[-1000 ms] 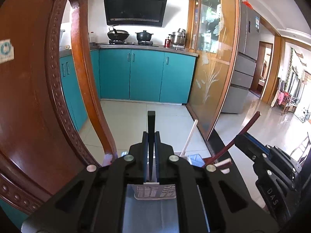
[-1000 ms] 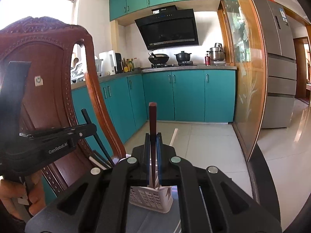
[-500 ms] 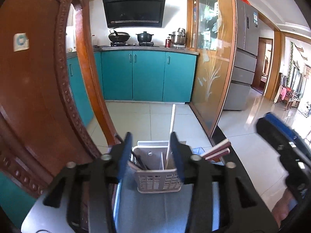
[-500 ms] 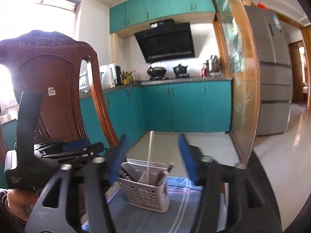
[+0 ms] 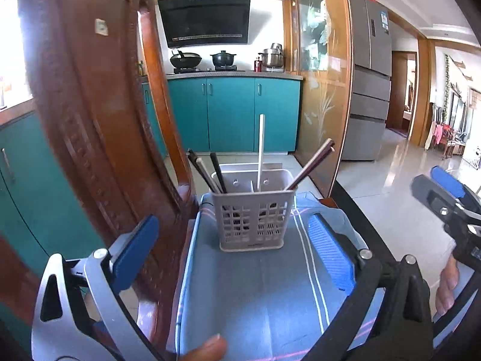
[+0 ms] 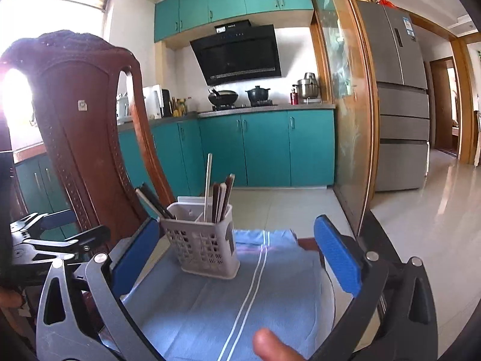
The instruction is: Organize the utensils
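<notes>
Two handheld tools hang wide open and empty over a blue striped cloth (image 5: 264,288) on the tabletop, with the utensil caddy (image 5: 254,210) standing upright at 12 o'clock from both. The left tool (image 5: 234,249) frames the grey perforated caddy between its blue pads; the right tool (image 6: 237,255) sees it nearer its 11 o'clock pad. The caddy's left compartment holds dark chopsticks (image 5: 207,171) leaning toward 10 o'clock. A white chopstick (image 5: 260,150) stands nearly upright by the middle divider, and reddish-brown chopsticks (image 5: 312,162) lean toward 2 o'clock from the right side. A carved wooden chair back (image 5: 99,138) rises close at 9 o'clock. No loose utensils show on the cloth, so the sorting looks largely complete. The chopsticks look light, stiff and smooth, likely to slip or pivot in a loose pinch; a hold on the upper shaft, well above the rim, seems safest. The plastic caddy looks light enough to tip if a stick drags against its wall.
</notes>
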Demonstrator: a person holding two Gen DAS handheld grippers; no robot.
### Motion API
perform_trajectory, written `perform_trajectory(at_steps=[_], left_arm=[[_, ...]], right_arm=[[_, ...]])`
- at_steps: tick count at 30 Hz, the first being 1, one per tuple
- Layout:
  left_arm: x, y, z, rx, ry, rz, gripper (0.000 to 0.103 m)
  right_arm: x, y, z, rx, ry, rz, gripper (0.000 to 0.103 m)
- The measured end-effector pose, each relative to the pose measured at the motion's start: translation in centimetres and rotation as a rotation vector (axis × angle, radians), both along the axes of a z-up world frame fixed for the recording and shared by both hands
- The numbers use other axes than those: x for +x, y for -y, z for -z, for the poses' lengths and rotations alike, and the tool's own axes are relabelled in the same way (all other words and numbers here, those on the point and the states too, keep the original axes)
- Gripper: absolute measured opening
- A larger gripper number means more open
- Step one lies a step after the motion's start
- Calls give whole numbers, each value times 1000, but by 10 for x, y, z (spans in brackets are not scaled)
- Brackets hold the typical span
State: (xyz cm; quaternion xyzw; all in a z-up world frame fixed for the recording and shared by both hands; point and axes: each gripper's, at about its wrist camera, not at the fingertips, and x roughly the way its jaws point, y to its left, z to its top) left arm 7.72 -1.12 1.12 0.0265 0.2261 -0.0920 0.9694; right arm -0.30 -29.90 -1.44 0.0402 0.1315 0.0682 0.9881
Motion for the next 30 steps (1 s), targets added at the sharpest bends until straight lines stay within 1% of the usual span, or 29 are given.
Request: perform_trajectory(at_steps=[4,6,8,10,15,21,23,30], left_arm=[[-19,-5,0,-28,4,18,99],[-25,-6,-2,-31,11,24,99],[-30,-4,-5,-19,21,22,99],[-32,-3,-7,-10,30,17,99],[-37,2,-11,-4,36,42,99],[-42,2,-8,-2,24,57,99],[-46,-1,-6,7,27,44,99],[-49,-10,4,-21,-5,29,99]], right_arm=[[-11,-11,0,-24,12,-41,100],[-18,-18,0,-58,25,-51,100],[-24,-25,0,-100,40,-41,100],[-29,-28,0,-122,48,-35,100],[-35,-33,0,-158,49,-13,100],[-46,-32,3,-156,36,-10,100],[-48,-34,3,-164,34,-7,100],[-56,-34,6,-160,26,14,100]])
